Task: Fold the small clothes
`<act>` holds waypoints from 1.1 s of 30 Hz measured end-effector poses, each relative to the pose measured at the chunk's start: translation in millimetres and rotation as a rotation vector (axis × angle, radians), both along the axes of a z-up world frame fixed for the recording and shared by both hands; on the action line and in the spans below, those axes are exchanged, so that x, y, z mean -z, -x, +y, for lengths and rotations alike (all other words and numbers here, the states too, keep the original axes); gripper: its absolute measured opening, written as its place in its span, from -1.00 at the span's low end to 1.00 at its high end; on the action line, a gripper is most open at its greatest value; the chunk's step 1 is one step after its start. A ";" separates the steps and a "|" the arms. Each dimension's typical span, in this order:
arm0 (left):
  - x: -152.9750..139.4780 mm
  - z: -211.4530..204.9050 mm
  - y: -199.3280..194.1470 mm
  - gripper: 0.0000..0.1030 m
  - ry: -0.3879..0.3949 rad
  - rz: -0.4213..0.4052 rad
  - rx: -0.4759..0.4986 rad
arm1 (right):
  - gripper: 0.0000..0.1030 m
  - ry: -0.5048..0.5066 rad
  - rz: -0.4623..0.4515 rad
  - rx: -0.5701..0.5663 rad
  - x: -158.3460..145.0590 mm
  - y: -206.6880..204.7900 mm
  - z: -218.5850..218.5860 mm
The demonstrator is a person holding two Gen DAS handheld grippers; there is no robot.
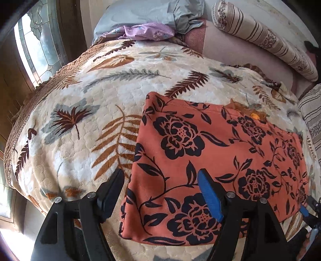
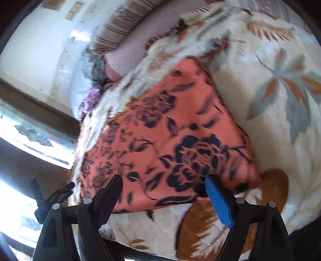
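An orange garment with black flowers lies folded flat as a rough rectangle on a cream leaf-print blanket. My left gripper is open above the garment's near left corner, one finger over the blanket, the blue-padded finger over the cloth. It holds nothing. In the right wrist view the same garment looks blurred. My right gripper is open over its near edge and holds nothing. The right gripper's tip also shows at the left view's lower right edge.
Striped bolster pillows lie at the back right. A grey-blue pillow and a crumpled purple cloth lie at the back. A window is to the left, past the blanket's brown edge.
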State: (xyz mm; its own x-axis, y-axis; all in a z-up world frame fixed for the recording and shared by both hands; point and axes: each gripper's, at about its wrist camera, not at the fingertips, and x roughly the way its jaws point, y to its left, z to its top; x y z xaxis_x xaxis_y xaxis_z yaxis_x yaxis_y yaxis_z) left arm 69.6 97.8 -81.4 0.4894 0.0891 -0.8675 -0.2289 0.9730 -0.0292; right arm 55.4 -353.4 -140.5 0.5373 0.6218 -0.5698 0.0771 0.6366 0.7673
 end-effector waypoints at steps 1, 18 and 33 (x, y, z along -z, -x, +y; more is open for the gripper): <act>7.4 0.3 -2.6 0.47 0.002 0.026 -0.005 | 0.67 -0.023 -0.004 0.008 0.1 1.8 -3.5; 29.5 7.2 3.8 0.51 0.035 0.052 -0.015 | 0.67 0.073 -0.009 0.011 -22.9 2.5 2.1; -27.9 1.7 -9.2 0.57 0.048 -0.109 0.014 | 0.66 0.047 -0.015 0.023 -29.8 -10.3 -6.3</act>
